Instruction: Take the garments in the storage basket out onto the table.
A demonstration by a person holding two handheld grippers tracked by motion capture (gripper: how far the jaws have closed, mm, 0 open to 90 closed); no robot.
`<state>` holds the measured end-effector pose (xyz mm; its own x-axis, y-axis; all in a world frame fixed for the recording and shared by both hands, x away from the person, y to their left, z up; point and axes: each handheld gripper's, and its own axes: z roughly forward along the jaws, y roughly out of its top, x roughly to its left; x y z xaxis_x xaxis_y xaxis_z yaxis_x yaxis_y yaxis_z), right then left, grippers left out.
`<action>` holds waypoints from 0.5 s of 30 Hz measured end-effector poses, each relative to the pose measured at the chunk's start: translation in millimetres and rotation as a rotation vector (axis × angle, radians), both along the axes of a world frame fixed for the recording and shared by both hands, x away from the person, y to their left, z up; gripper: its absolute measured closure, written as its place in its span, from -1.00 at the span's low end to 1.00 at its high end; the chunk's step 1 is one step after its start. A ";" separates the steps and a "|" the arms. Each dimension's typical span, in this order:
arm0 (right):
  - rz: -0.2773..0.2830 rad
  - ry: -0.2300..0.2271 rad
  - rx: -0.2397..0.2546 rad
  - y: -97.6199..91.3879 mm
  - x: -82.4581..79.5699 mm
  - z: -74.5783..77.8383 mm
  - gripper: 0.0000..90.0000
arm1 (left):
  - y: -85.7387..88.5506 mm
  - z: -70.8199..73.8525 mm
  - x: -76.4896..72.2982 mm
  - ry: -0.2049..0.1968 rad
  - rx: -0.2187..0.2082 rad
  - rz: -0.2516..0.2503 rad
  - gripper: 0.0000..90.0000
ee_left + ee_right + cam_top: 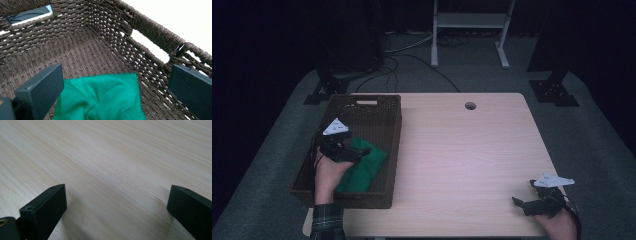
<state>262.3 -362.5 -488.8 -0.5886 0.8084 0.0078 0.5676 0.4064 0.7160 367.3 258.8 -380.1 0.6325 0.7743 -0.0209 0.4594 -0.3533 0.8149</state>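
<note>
A dark brown woven basket (392, 125) stands at the table's left edge, with a crumpled green cloth (362, 170) lying in its near half. My left gripper (354, 152) hovers inside the basket just above the cloth, jaws wide apart and nothing between them. In the left gripper view the green cloth (105, 97) lies on the basket floor (82, 55) below the open left gripper (117, 85). My right gripper (524, 204) rests low near the table's front right corner, open over bare wood; the right gripper view shows the right gripper (117, 207) above the light wooden table (112, 162).
The light wooden table (462, 150) has a round cable hole (470, 105) near its far edge. Basket walls (150, 40) with handle cut-outs rise around the left gripper. Beyond the table stand a white frame (469, 25), black stands and floor cables.
</note>
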 end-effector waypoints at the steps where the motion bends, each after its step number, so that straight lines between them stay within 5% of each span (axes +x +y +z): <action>1: 0.000 0.000 0.000 0.0 0.0 0.0 -0.97 | -0.2 -0.6 0.3 0.003 0.001 0.001 -1.00; 15: 0.000 0.000 0.000 0.0 0.0 0.0 -0.97 | -3.8 -6.7 2.4 0.045 0.021 -0.007 -1.00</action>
<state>262.3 -362.5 -488.8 -0.5886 0.8084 0.0080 0.5677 0.4063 0.7160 369.7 254.9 -386.7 0.6367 0.7704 -0.0333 0.4931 -0.3737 0.7856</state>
